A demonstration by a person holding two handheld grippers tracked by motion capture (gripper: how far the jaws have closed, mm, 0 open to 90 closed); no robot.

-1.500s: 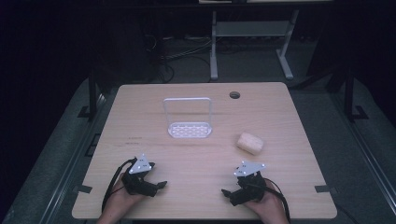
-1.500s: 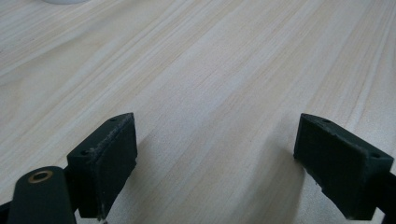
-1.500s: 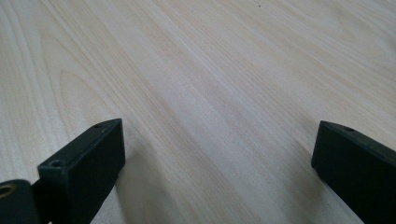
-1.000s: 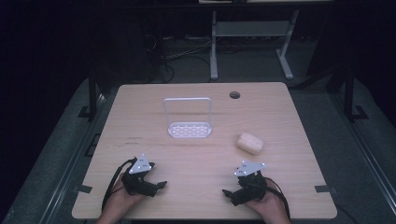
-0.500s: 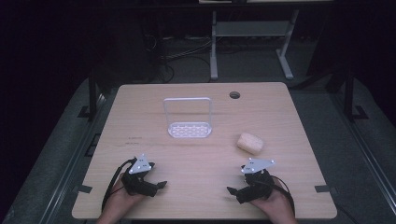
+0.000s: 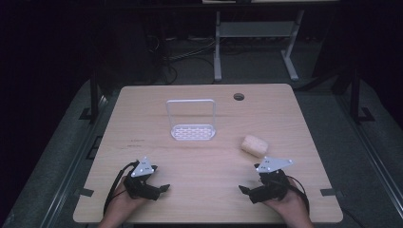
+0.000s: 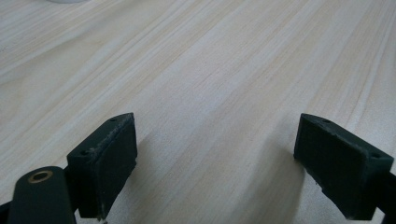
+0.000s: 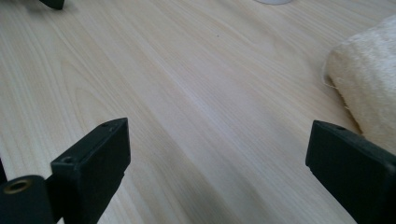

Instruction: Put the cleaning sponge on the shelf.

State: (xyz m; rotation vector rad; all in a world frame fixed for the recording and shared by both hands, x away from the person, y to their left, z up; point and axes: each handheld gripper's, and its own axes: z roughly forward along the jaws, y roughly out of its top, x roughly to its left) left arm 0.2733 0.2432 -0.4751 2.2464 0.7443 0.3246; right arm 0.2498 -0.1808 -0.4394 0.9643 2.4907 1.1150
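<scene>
Beige sponge (image 6: 254,145) lies flat, long axis left-right.

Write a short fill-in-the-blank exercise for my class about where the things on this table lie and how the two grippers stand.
1. The jaws of the left gripper stand ____ over bare wood.
2. The cream-coloured sponge lies nearest the ____ gripper.
3. The white rack stands ____ of the sponge in the high view.
4. The right gripper holds ____.

Missing words: open; right; left; nothing
</scene>
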